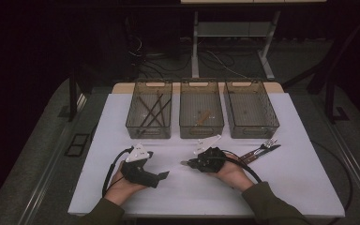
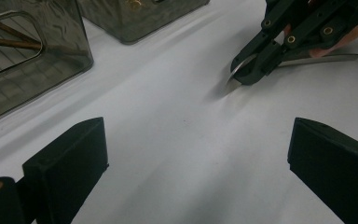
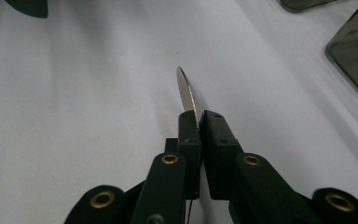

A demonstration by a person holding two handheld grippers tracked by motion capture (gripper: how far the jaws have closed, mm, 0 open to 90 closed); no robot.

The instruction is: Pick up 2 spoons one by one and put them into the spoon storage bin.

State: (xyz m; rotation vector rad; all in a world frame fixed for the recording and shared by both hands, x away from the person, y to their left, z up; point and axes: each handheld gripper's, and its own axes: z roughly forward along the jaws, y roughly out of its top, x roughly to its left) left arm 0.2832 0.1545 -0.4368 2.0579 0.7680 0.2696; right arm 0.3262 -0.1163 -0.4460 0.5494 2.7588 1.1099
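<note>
right gripper view: right gripper [image 3: 199,122] clamps a knife [image 3: 187,94] blade; left gripper [image 2: 198,154] gapes wide over the white table [image 2: 177,130], holding nothing.

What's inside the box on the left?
The left box holds several thin dark sticks, crossed over each other, probably chopsticks. The tinted front wall blurs their lower ends, so an exact count isn't possible.
</note>
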